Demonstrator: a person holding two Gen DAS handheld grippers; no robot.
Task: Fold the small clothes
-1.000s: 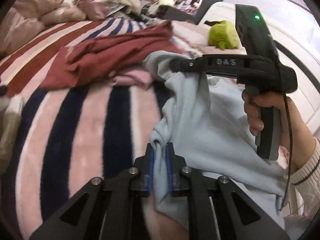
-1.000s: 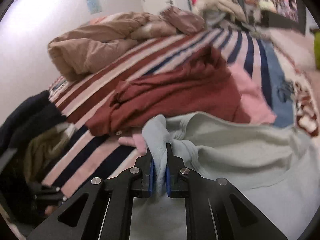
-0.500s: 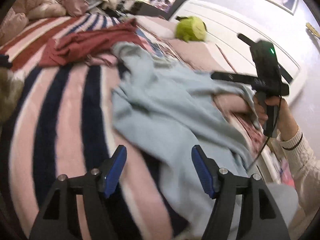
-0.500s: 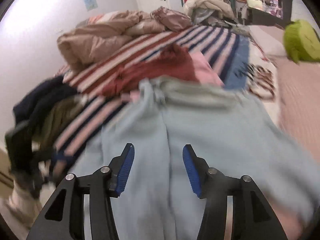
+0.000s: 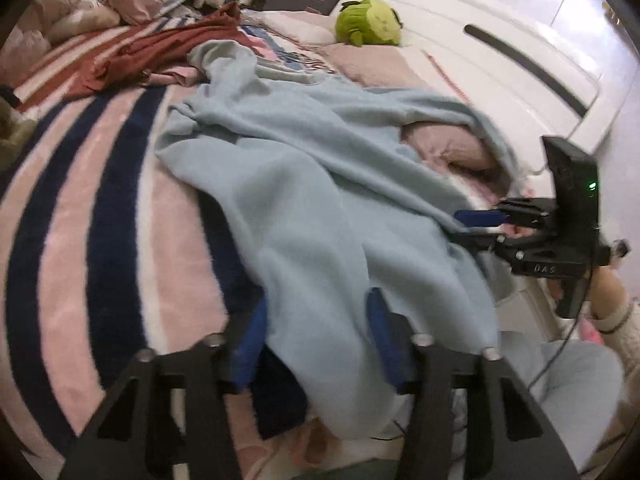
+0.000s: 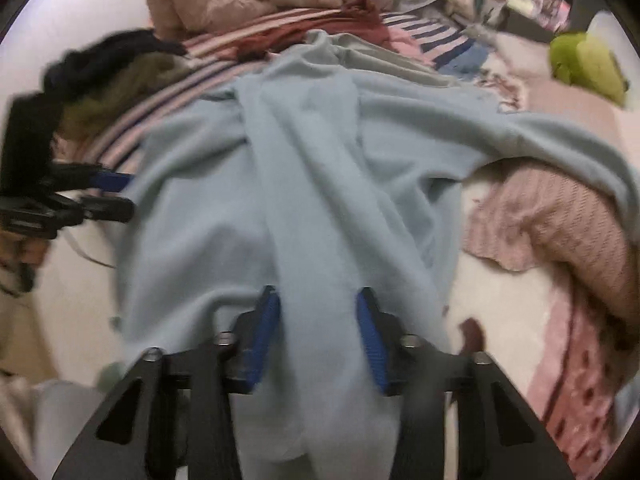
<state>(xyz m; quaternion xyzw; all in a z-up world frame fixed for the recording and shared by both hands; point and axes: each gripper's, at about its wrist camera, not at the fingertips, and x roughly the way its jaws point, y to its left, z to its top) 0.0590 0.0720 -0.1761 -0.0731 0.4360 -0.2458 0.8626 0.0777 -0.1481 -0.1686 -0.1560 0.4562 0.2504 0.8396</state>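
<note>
1. Your left gripper [image 5: 316,336] is closing, its blue pads astride a fold of the light blue sweatshirt [image 5: 320,184] and not yet pressing it.
2. Your right gripper [image 6: 318,334] is closing too, a ridge of the same sweatshirt between its pads, gaps still showing on both sides.
3. The sweatshirt lies spread across the striped blanket [image 5: 92,216], its near hem hanging over the bed's edge toward you.
4. Open blanket lies left of the sweatshirt; a pink pillow [image 6: 560,216] crowds its right side.
5. Count one maroon garment [image 5: 168,48] beyond, touching the sweatshirt's far end, and one green plush toy [image 5: 368,22] by the white headboard [image 5: 500,52].
</note>
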